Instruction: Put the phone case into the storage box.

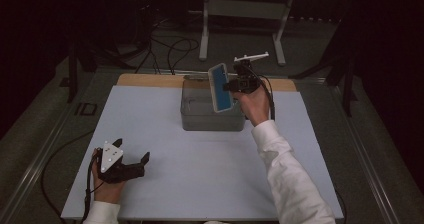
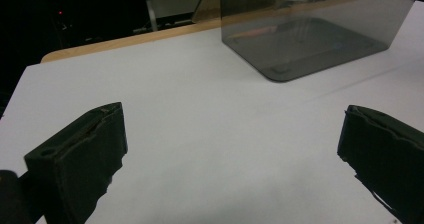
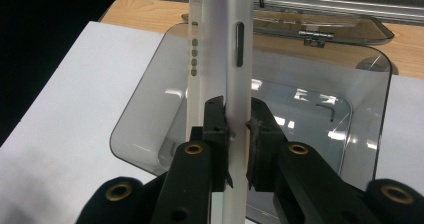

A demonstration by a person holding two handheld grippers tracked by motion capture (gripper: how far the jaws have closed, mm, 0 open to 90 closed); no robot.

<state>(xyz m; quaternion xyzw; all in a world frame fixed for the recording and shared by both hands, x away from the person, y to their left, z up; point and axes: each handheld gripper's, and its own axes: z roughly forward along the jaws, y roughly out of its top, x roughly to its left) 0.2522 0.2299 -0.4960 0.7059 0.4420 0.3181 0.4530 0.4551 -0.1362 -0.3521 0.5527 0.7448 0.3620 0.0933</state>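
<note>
Translucent white plastic: a phone case (image 3: pixel 220 59), blue on its inner face in the high view (image 1: pixel 220 88), is pinched edge-on between the jaws of the right gripper (image 3: pixel 239 129). The pads press on its two flat sides, so the gripper is closed on the case. It stands upright in the grip, long edge rising out of the jaws (a slot and a row of small holes show along that edge).

The case hangs above the smoky grey bin (image 3: pixel 320 114), clear of its floor, over the bin's right half as the high view shows it (image 1: pixel 200 115). The bin's lid (image 3: pixel 330 26) is folded back behind, on a hinge. The bin sits at the far middle of the white table sheet (image 1: pixel 200 159), just in front of a strip of bare wood (image 1: pixel 145 80).

The left gripper (image 1: pixel 131 160) rests low at the near left of the sheet, well apart from bin and case. Its jaws stand wide with nothing between them; in the left gripper view only bare sheet (image 2: pixel 220 149) lies in the gap, with the bin (image 2: pixel 310 39) farther off.
</note>
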